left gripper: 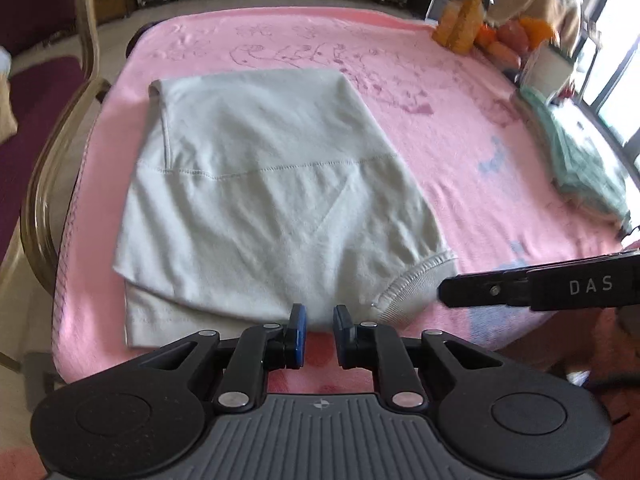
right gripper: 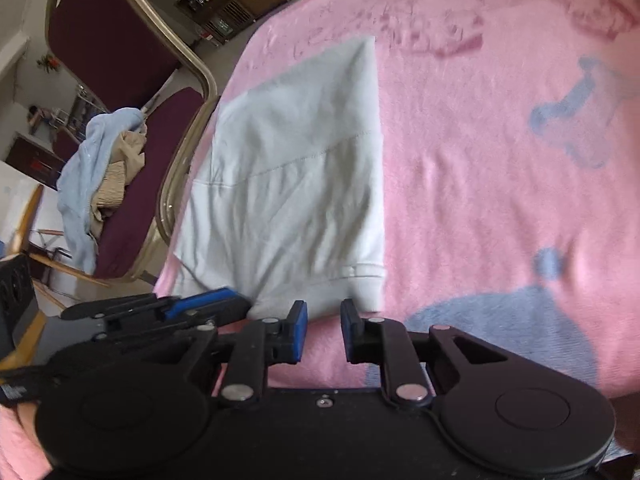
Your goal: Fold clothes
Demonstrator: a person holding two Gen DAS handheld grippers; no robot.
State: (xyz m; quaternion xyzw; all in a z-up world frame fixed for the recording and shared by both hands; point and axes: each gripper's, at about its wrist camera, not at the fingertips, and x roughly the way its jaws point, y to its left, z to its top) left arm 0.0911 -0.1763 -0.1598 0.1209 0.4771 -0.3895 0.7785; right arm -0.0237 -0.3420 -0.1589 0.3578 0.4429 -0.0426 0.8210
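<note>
A pale grey-white garment (left gripper: 256, 200) lies folded into a rough rectangle on the pink blanket (left gripper: 460, 152), a ribbed cuff (left gripper: 412, 288) sticking out at its near right corner. My left gripper (left gripper: 319, 330) is open at the garment's near edge, nothing between its blue pads. The right gripper (left gripper: 444, 290) comes in from the right, its tip by the cuff. In the right wrist view the same garment (right gripper: 296, 184) stretches away, and my right gripper (right gripper: 324, 330) is open just short of its near hem. The left gripper (right gripper: 208, 300) shows beside it at the left.
A chair with a gold frame (left gripper: 56, 152) and maroon seat stands against the table's left side, with blue and tan clothes (right gripper: 100, 172) piled on a chair. A green folded cloth (left gripper: 580, 160) lies at the right edge. Orange and yellow items (left gripper: 492, 28) sit at the far right corner.
</note>
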